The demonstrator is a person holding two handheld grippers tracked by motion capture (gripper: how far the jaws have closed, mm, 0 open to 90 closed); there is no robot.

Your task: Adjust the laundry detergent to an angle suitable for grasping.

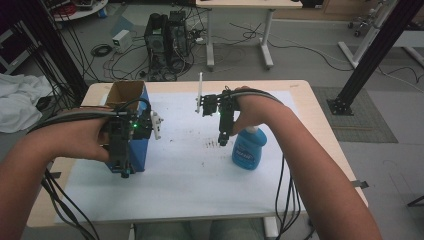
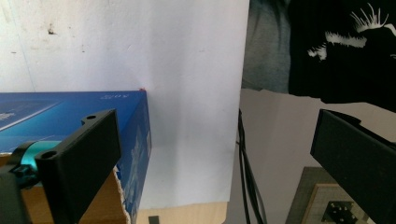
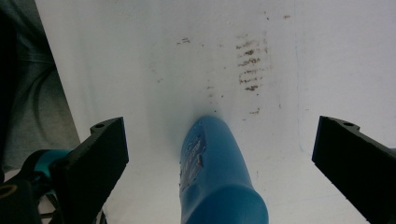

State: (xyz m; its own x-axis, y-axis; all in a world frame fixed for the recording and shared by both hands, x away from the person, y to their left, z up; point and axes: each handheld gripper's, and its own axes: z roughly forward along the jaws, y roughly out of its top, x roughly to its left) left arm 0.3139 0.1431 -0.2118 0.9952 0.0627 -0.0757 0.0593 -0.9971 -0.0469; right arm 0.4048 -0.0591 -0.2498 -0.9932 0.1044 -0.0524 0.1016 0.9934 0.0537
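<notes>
Bottle (image 1: 247,153) stands upright on my right half of the white sheet (image 1: 185,170): glossy blue plastic, rounded shoulders, printed label, pale spray head under my right hand (image 1: 250,112). In the right gripper view its smooth blue body (image 3: 215,177) rises between my two flat black jaws, which are spread wide with clear gaps on both sides; nothing pinched. Right gripper (image 1: 223,140) hangs just beside the bottle, pointing down.

Box (image 1: 131,127) stands on the left: blue printed card, open top, raw brown inside with a torn edge in the left gripper view (image 2: 93,121). Left gripper (image 1: 123,172) sits over the box's near face. Its jaws are spread wide too; one blocky pad lies against the box corner, the other hangs past the table edge.

Sheet is matte, with dark scuff marks (image 3: 252,65) ahead of the bottle.
</notes>
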